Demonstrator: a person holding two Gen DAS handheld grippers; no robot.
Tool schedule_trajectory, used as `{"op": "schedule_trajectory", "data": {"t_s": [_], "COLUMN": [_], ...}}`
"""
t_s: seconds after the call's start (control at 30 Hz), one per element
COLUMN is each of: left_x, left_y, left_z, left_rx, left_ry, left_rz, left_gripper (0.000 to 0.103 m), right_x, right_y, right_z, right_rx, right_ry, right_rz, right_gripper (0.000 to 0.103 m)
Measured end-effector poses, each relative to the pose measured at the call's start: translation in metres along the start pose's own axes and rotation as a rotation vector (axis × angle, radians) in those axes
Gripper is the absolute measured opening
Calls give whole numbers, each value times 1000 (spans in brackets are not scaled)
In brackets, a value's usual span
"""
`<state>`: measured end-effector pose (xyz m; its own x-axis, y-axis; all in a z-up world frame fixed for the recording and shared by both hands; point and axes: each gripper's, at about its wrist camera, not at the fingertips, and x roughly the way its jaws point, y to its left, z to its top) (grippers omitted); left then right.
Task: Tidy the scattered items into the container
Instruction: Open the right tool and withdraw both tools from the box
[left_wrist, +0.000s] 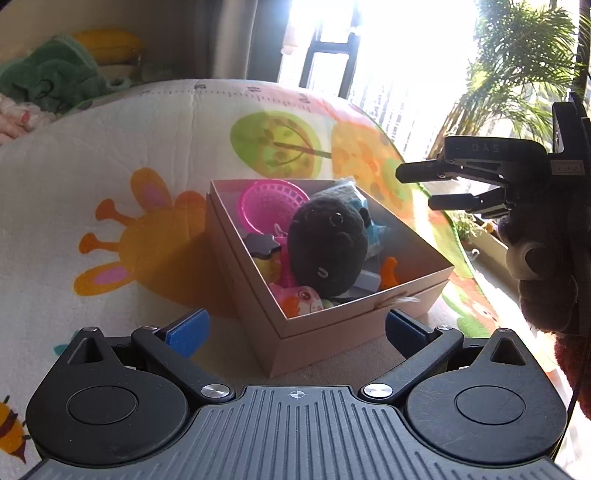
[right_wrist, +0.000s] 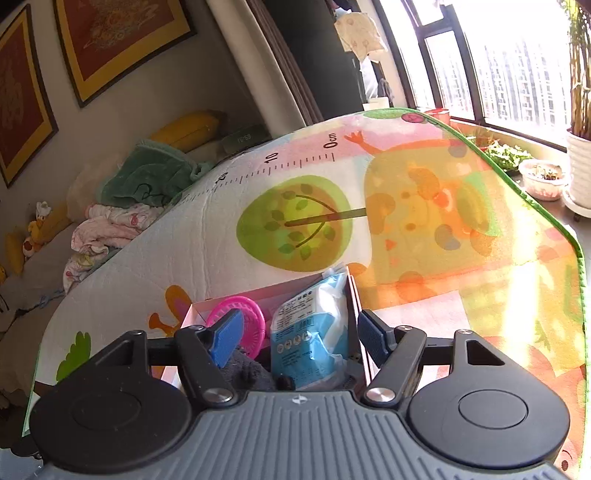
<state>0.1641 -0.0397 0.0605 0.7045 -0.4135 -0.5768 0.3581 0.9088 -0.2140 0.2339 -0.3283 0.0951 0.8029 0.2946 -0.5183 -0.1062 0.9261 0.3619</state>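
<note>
Centre of the left view: box on the play mat, already full of toys. My left tool and right tool gape wide, empty; I scan the mat for strays.

Box on the mat, plush toy inside (basket behind it).

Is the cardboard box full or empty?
Nearly full: the open beige cardboard box holds a black plush toy, a pink plastic basket and more toys.
</note>
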Motion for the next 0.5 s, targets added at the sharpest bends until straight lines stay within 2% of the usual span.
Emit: {"op": "schedule_trajectory", "data": {"t_s": [0.1,0.2,0.23,0.3,0.4,0.5], "left_x": [3,-2,-4,-8,-12,-11], "left_y": [-1,-3,-3,-2,4,10], "left_z": [-1,-8,-12,-20,-35,-49], "left_rx": [-13,26,39,41,3,-54], "left_ry": [13,-6,-19,-35,-23,1], "left_rz": [-13,40,74,131,199,259], "left_gripper": [103,103,103,103,103,103], "right_x": [7,3,-3,-19,-38,-41], "right_y": [-37,-59,-61,-52,-27,-1], "right_z": [-3,-18,-27,-46,-75,-107], "right_rx": [147,259,264,219,84,-19], "right_ry": [58,90,95,90,68,85], "right_rz": [33,113,164,187,96,-37], "right_gripper": [101,103,103,103,103,103]}}
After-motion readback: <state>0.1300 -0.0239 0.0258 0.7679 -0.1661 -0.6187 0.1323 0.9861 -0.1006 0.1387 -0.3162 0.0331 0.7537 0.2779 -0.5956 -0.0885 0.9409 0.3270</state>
